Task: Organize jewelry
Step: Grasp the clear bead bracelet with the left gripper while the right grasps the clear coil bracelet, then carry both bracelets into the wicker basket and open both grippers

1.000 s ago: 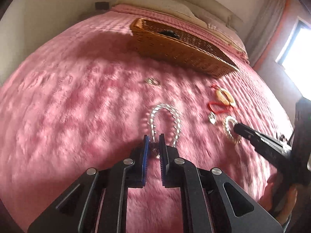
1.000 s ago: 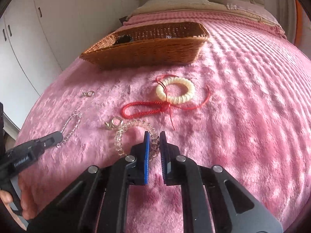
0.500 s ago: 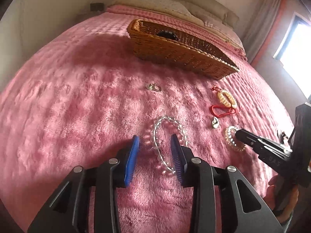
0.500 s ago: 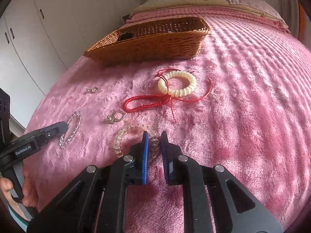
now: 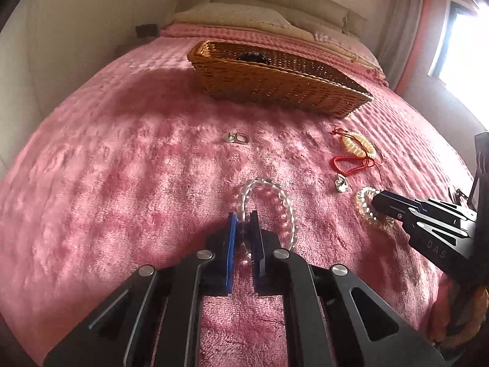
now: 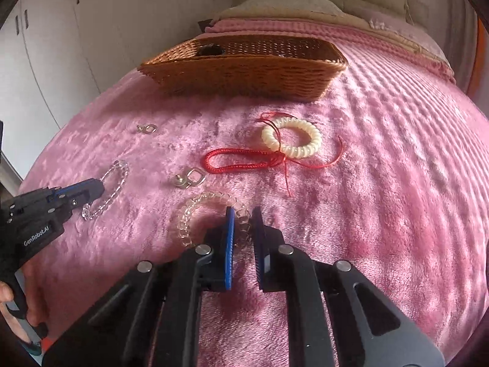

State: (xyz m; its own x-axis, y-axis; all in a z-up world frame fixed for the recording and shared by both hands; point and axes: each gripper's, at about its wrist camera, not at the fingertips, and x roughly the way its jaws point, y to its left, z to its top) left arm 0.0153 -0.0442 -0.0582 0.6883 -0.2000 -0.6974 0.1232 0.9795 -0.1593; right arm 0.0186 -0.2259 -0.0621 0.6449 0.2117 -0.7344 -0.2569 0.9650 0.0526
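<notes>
Left claw: the left gripper [image 5: 243, 223] is pinched almost shut on the clear bead bracelet [image 5: 269, 208]. Its blue pads squeeze the near left side of the loop.
Bead bracelet: it lies on the pink blanket [image 5: 122, 183]. The rest of the loop curves away in front of the claw and to its right.
Right claw: the right gripper [image 6: 243, 221] has only a small gap between its pads. The see-through spiral hair tie [image 6: 211, 214] has its right side in that gap, touching the pads.
Spiral tie: most of its ring sticks out to the left of the claw, flat on the blanket.
Other jewelry: a cream spiral ring [image 6: 292, 142] with a red cord [image 6: 241, 160] lies farther ahead. A small silver clasp [image 6: 189, 178] sits just beyond the see-through tie.
Basket: the wicker basket [image 6: 244, 73] stands at the far end, well apart from both claws.
</notes>
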